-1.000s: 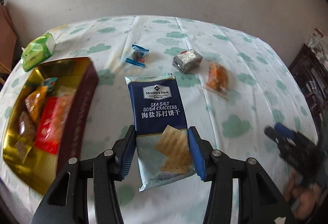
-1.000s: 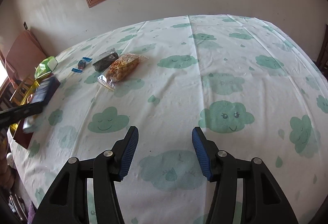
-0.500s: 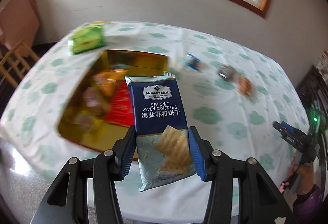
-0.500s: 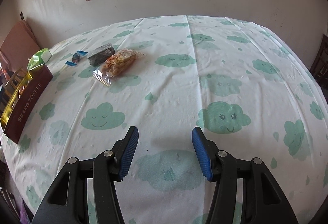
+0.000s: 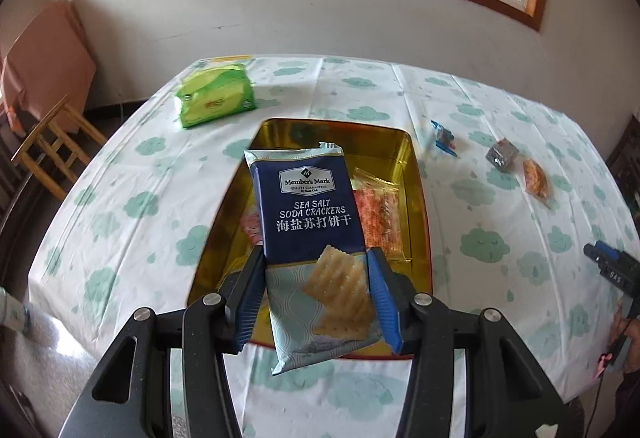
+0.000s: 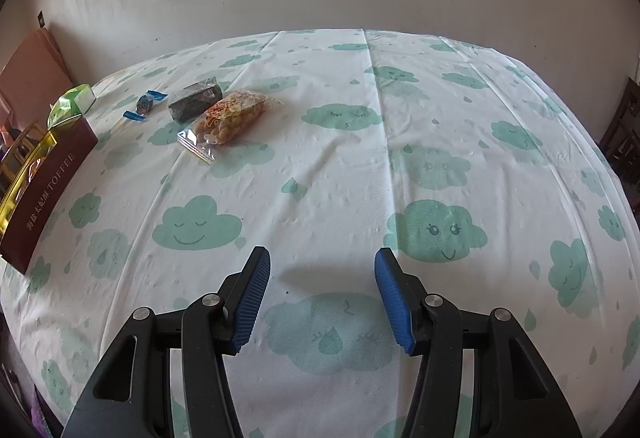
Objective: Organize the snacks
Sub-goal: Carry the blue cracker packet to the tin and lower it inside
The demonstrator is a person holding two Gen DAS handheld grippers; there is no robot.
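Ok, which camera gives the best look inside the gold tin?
The left wrist view: it looks down into the gold tin, showing red snack packets behind the held cracker pack. The right wrist view shows only its maroon side wall at the frame edge.

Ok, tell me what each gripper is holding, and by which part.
The left gripper pinches the cracker packet by its two side edges, near the lower end. The right gripper holds nothing.

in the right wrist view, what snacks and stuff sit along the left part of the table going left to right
toffee box → green packet → blue-wrapped candy → dark foil packet → clear bag of orange snacks
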